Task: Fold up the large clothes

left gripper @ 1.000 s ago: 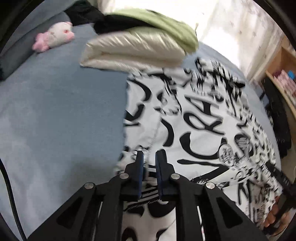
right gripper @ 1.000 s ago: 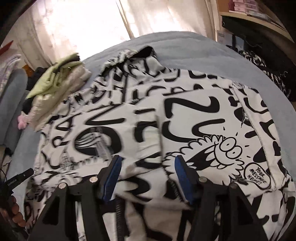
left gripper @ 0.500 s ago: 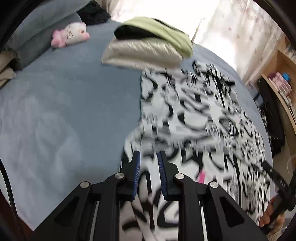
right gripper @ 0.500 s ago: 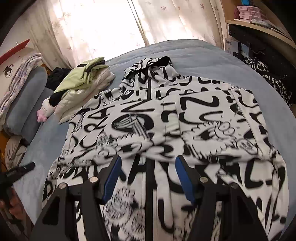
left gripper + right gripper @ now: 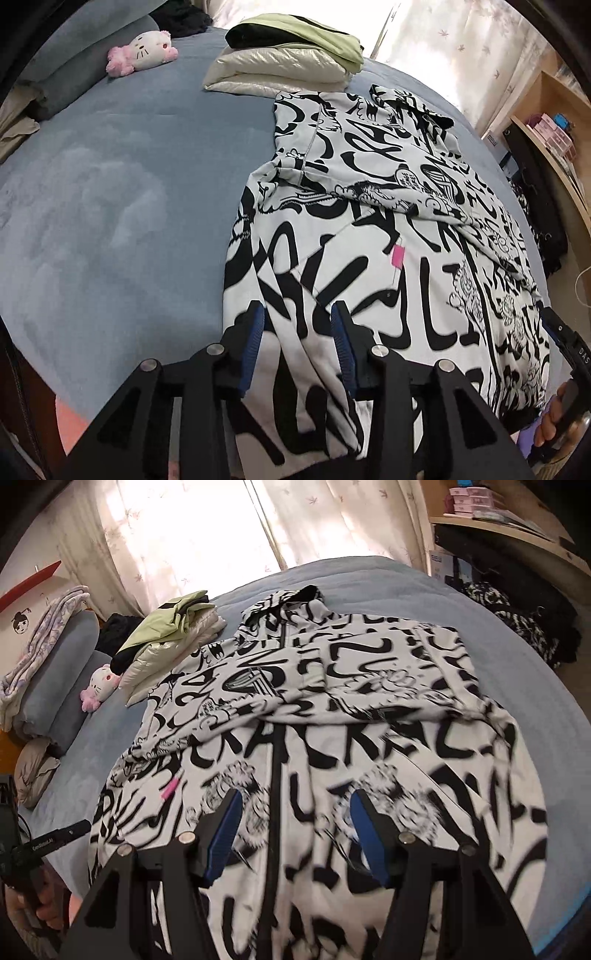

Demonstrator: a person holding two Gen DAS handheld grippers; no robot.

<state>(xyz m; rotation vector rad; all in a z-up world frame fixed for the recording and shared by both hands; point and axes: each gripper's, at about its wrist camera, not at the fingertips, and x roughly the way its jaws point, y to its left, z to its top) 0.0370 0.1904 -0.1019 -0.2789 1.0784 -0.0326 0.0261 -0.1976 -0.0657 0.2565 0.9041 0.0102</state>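
A large white hoodie with black graffiti print lies spread on a blue bed, sleeves folded across its chest, hood at the far end; it also shows in the right wrist view. My left gripper is open above the hoodie's near left hem, nothing between its fingers. My right gripper is open above the lower front, astride the black zipper. A small pink tag sits on the fabric.
A folded pile of cream and green garments lies beside the hood. A pink and white plush toy rests by grey pillows. Wooden shelves and dark clothes stand right of the bed.
My left gripper opened and let go of the fabric. Both grippers pulled back toward the hem, so the whole hoodie now shows. The right gripper stayed open.
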